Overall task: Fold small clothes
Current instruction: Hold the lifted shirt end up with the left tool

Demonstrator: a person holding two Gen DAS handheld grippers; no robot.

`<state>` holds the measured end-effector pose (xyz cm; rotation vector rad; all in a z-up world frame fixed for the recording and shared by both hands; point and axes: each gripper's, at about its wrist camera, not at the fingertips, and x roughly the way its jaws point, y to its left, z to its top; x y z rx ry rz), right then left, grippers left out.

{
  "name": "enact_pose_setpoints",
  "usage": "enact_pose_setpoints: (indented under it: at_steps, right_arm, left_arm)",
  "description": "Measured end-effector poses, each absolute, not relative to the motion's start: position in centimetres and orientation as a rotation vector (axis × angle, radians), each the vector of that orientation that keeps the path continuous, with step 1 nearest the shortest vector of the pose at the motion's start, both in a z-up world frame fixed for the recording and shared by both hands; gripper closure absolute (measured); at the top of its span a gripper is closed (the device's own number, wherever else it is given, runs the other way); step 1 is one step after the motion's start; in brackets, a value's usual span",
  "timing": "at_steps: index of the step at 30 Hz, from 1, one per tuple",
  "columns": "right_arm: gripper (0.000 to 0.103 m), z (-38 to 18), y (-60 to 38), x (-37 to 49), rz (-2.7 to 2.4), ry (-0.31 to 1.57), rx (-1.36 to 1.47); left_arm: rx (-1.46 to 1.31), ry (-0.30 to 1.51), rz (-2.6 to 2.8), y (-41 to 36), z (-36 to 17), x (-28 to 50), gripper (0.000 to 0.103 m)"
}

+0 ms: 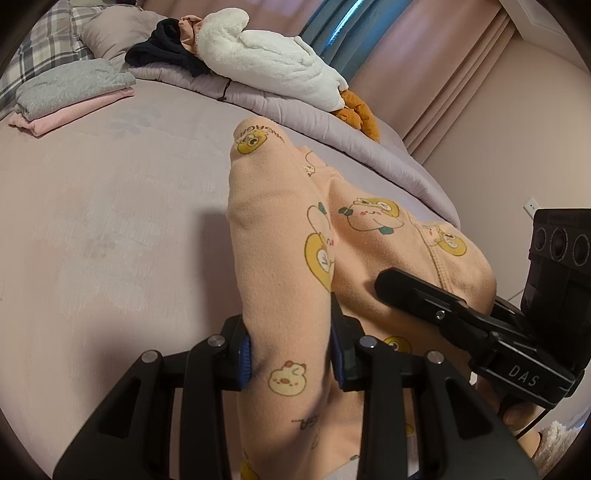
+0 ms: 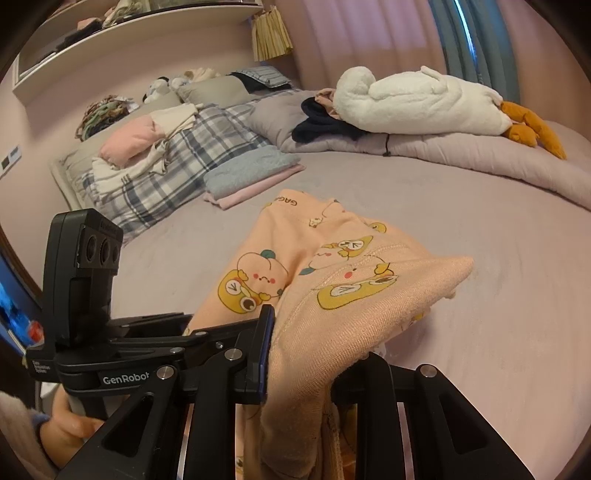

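Observation:
A small peach garment (image 1: 277, 236) printed with cartoon animals is held up above the pale purple bed (image 1: 110, 221). My left gripper (image 1: 290, 354) is shut on a bunched fold of it, blue pads on either side. My right gripper (image 2: 301, 369) is shut on another part of the same garment (image 2: 332, 295), which drapes over its fingers. In the left wrist view the right gripper (image 1: 443, 306) reaches in from the right against the cloth. In the right wrist view the left gripper (image 2: 147, 354) sits at lower left, beside the cloth.
A folded stack, grey on pink (image 1: 66, 96), lies at the far left of the bed (image 2: 480, 258). A white plush goose (image 1: 266, 55) and dark clothes (image 1: 166, 51) rest on a rolled quilt at the back. Plaid pillows (image 2: 166, 166) and a wall shelf (image 2: 129, 29) are behind.

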<state>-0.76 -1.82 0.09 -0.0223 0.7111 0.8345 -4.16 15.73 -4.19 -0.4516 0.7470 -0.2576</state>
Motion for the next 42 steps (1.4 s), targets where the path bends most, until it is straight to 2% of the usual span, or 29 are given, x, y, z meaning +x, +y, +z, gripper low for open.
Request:
enact_pose_setpoints:
  at_steps: [42]
  right_arm:
    - [0.078,-0.4,-2.0,3.1,0.817,0.715,0.015]
  left_arm:
    - [-0.411,0.757,-0.261,14.6,-4.8,-0.7,0.071]
